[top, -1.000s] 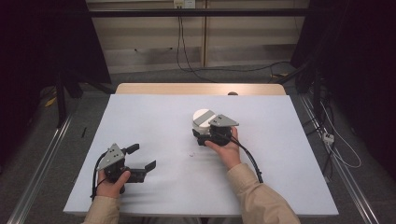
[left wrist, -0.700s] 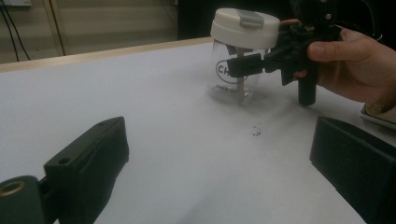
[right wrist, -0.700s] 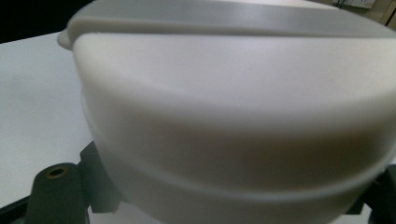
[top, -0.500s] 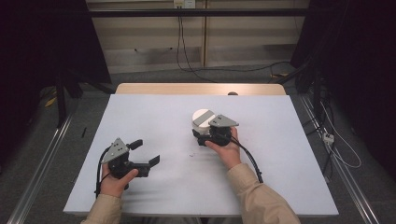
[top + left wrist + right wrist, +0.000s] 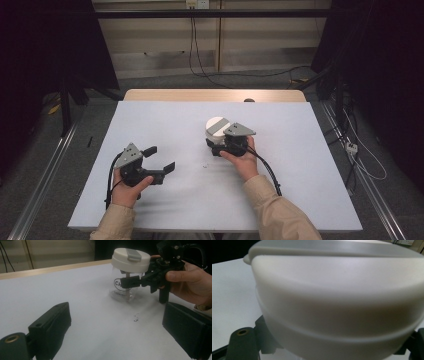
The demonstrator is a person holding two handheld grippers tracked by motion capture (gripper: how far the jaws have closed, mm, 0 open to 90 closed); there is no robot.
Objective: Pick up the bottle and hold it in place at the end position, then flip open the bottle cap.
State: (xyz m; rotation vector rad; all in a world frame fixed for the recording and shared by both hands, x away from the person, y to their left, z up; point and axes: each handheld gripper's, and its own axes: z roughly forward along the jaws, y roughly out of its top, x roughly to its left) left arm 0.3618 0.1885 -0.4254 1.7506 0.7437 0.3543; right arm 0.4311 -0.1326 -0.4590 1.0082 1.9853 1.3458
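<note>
Right gripper (image 5: 130,282) clamped on clear plastic cup (image 5: 123,287) with cream lid (image 5: 130,257), centre frame; left gripper (image 5: 160,159) gaping (steady now, then twist).

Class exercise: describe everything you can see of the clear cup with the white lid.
The cup is a small see-through tumbler with dark printed lettering, capped by a wide cream-white lid with a grey flip tab on top. It stands upright on the white table, right of centre. The right gripper is clamped on its clear body, just under the lid.
</note>
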